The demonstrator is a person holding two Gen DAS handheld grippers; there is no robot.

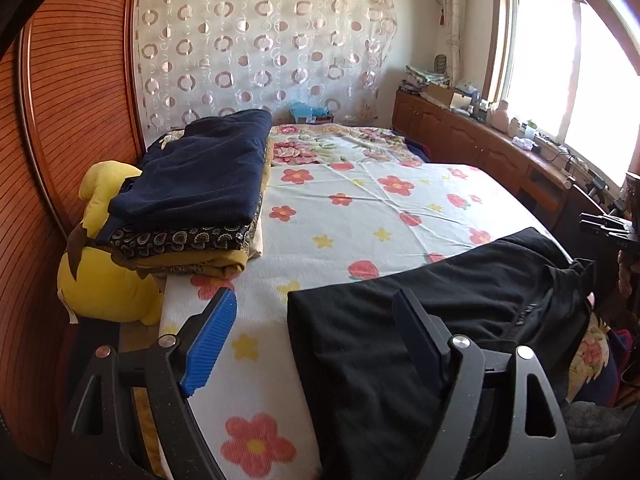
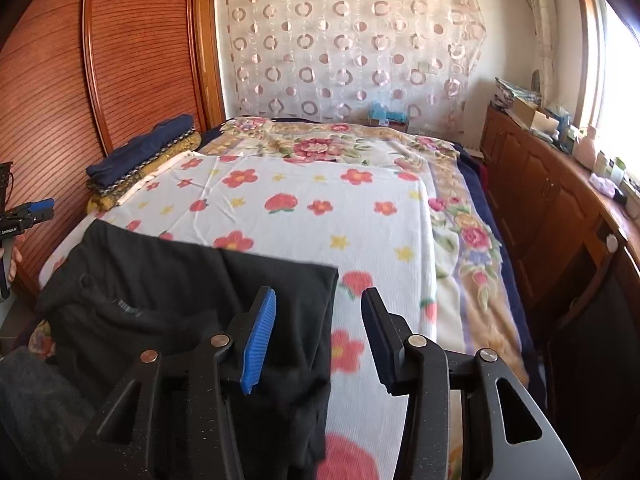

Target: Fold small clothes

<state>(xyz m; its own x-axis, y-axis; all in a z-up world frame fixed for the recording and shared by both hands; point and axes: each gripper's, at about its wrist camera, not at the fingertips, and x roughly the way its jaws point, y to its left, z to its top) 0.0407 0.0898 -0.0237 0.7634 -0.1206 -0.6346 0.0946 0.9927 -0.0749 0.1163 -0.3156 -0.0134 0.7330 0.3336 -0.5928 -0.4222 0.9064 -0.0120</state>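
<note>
We are holding the left gripper low over the near edge of the bed, its jaws standing wide with nothing pressed between them — the blue ribbed pad is hanging over the flowered sheet while the other finger is lying over the black garment. We are holding the right gripper beside it, its jaws parted about halfway and gripping nothing; its blue pad is sitting above the garment's right edge and the dark finger is over bare sheet. The black garment is lying flat across the near end of the bed, one straight folded edge facing the far side, part of it draping over the near edge. In the right wrist view we are seeing the left gripper at the far left edge, and in the left wrist view the right gripper at the far right.

Farther along the left side of the bed, a stack of folded clothes is resting on the sheet — a navy piece on top, patterned and mustard ones under it — with a yellow plush toy tucked against it beside the wooden wardrobe. Beyond the sheet a floral blanket is covering the far end of the bed. A circle-patterned curtain is hanging on the back wall, and a low wooden cabinet is running under the bright window.
</note>
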